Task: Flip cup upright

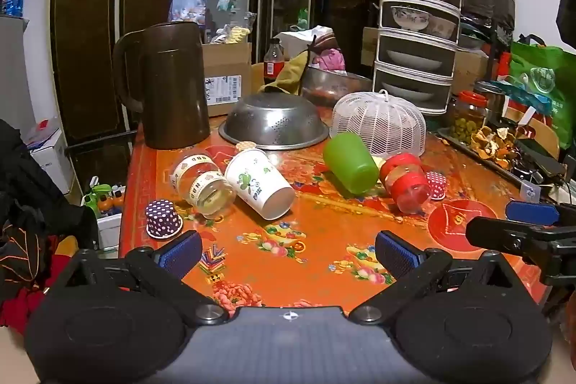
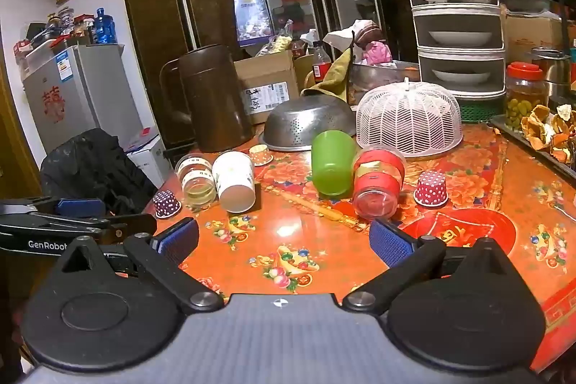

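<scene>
Four cups are seen lying on their sides in a loose row across the orange floral worktop (image 2: 288, 229) — a clear banded glass (image 2: 197, 180), a white paper cup (image 2: 234, 181), a green plastic cup (image 2: 333, 162) and a red-banded clear cup (image 2: 377, 184) — mouths turned toward the cameras, presumably so that each may be gripped and stood up. The glass and the paper cup are touching; the green and red cups lie just beside each other. Which cup is meant first cannot be told.

The left tool (image 1: 288, 252) is held wide open and empty, short of the cups and roughly facing the paper cup (image 1: 260, 183). The right tool (image 2: 284, 240) is likewise spread wide with nothing held, short of the green and red cups.

Small dotted paper cases (image 2: 430, 188) stand mouth-down nearby. Whatever sits under the white mesh food cover (image 2: 408, 121) is hidden, and the far sides of the cups are not shown. The steel colander (image 2: 309, 125) is partly masked by the green cup.
</scene>
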A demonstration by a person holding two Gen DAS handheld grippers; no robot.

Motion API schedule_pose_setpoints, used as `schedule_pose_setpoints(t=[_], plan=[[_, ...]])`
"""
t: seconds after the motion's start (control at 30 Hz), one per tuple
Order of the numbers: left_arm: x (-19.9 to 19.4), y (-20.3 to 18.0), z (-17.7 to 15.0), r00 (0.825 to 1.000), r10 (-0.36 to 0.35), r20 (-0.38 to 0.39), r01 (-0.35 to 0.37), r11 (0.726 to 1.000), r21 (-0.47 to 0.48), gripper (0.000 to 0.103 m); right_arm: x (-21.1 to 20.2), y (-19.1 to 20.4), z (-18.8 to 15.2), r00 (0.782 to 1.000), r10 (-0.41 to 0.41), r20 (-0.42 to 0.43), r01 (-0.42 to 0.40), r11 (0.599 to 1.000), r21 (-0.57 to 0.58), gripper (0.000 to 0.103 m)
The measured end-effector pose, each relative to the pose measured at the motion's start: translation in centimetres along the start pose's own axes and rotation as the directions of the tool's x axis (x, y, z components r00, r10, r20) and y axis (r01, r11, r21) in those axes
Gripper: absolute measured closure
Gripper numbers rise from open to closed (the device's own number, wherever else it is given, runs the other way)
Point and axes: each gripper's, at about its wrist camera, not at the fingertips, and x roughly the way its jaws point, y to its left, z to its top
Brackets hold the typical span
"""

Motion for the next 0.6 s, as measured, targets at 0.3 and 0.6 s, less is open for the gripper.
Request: schedule_pose_setpoints(t=[0.3,0.6], plan=[[-0.22,0.33,0.11,1.000,-0.016,0.014,0.016,0.999,-0.028,0.000,0.07,0.40,0.44,1.000,0.004,0.009,-0.004,1.000,0.013,0.001],[-0.47,0.55,0.02,1.000,-0.017,0.013,0.018,0.999,-0.043,0.000,-0.34,0.35,0.49,1.000,0.016,0.017,-0.016,1.000,0.000,0.001]])
